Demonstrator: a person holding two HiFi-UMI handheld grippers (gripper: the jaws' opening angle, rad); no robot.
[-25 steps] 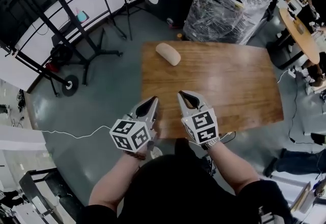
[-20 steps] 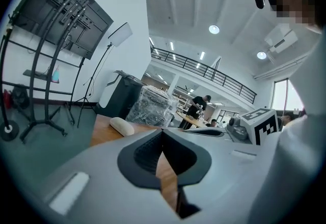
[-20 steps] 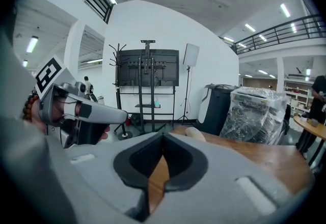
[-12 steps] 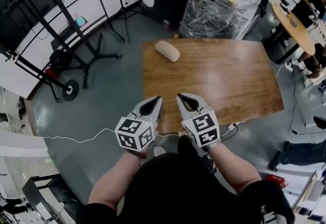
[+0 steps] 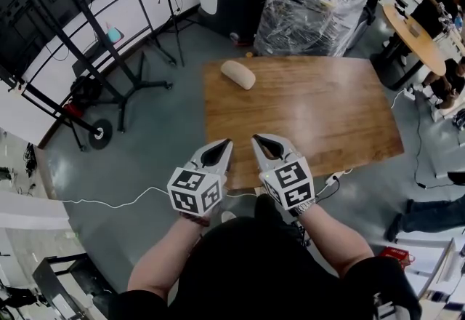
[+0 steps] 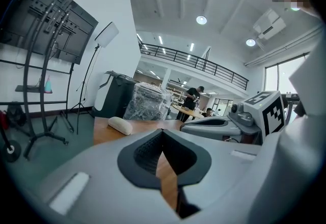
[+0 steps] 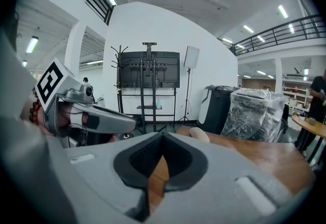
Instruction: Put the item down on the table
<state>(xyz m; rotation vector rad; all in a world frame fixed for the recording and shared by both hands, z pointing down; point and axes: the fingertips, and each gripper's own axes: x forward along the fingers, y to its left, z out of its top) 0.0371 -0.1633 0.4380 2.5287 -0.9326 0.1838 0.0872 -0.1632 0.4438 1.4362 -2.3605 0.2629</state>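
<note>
Hovering side by side at the near edge of the counter [image 5: 320, 111], left tongs [image 5: 226, 142] and right tongs [image 5: 256, 139] are each pressed together, nothing between them. Item [image 5: 238, 74], a pale oblong lump, lies on the counter's far left corner, well apart from both. Judgement: put-down looks complete; no step in hand. Next move, if any, calls only for drawing off without touching the item.

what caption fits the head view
Left gripper and right gripper shut, empty, by table edge; beige item on far corner.
</note>
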